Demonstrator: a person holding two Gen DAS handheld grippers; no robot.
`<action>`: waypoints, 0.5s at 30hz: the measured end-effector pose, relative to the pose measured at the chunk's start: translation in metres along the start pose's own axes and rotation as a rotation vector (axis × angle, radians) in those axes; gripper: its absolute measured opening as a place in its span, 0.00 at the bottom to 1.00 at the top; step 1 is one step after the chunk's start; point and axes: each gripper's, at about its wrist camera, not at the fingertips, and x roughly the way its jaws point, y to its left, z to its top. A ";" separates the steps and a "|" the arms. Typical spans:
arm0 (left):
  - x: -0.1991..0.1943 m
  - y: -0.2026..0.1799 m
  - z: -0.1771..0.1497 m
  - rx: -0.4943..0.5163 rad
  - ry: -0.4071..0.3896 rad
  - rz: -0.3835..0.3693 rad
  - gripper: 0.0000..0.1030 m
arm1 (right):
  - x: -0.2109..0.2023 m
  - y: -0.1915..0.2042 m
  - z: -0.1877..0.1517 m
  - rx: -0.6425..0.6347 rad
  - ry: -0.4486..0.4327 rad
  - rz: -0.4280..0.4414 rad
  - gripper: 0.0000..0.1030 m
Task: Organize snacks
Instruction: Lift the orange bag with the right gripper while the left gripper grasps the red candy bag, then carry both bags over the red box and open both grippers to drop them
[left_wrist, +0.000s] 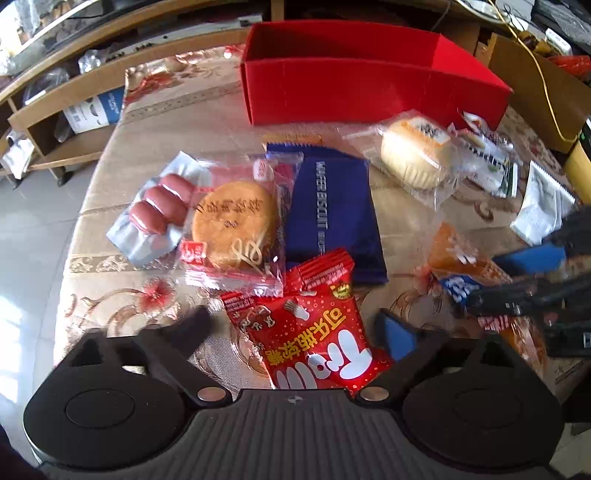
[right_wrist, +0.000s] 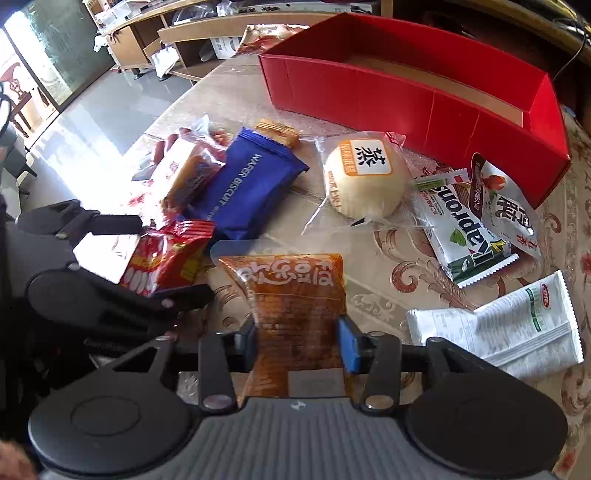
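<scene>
1. My left gripper (left_wrist: 291, 325) stands with its fingers apart, one on each side of the red candy packet (left_wrist: 314, 332); the pads do not press on it, and the packet lies flat on the patterned tablecloth (left_wrist: 155, 122).
2. My right gripper (right_wrist: 299, 339) is clamped on the orange snack pouch (right_wrist: 295, 291), a blue pad touching each side edge of the pouch near its lower end.
3. In the left wrist view the right gripper shows as a blurred dark shape at the right edge, over the same orange pouch.
4. The red box (right_wrist: 424, 107) stands open at the far side of the table, its cardboard floor showing.
5. The blue wafer biscuit pack (left_wrist: 332, 214) lies just beyond the red candy packet, which overlaps its near edge.
6. Left of the blue pack lies a round golden cake in a clear wrapper (left_wrist: 232, 225), overlapping a pack of small sausages (left_wrist: 159, 210).
7. A pale steamed cake in clear wrap (right_wrist: 364, 177) lies between the blue pack and the red box's right half.
8. To the right lie a green and white wafer bar (right_wrist: 465, 232), a nut packet (right_wrist: 506, 199) overlapping it, and a white sachet (right_wrist: 517, 325) nearer me.
</scene>
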 end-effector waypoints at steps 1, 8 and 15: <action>-0.002 -0.001 0.001 0.001 -0.006 -0.002 0.74 | -0.003 0.002 -0.001 -0.006 -0.006 0.001 0.29; -0.006 -0.004 0.003 -0.006 0.000 -0.014 0.67 | -0.020 0.001 -0.006 0.019 -0.052 -0.008 0.20; -0.014 -0.007 0.006 -0.005 -0.016 -0.034 0.62 | -0.036 -0.012 -0.003 0.102 -0.113 0.018 0.18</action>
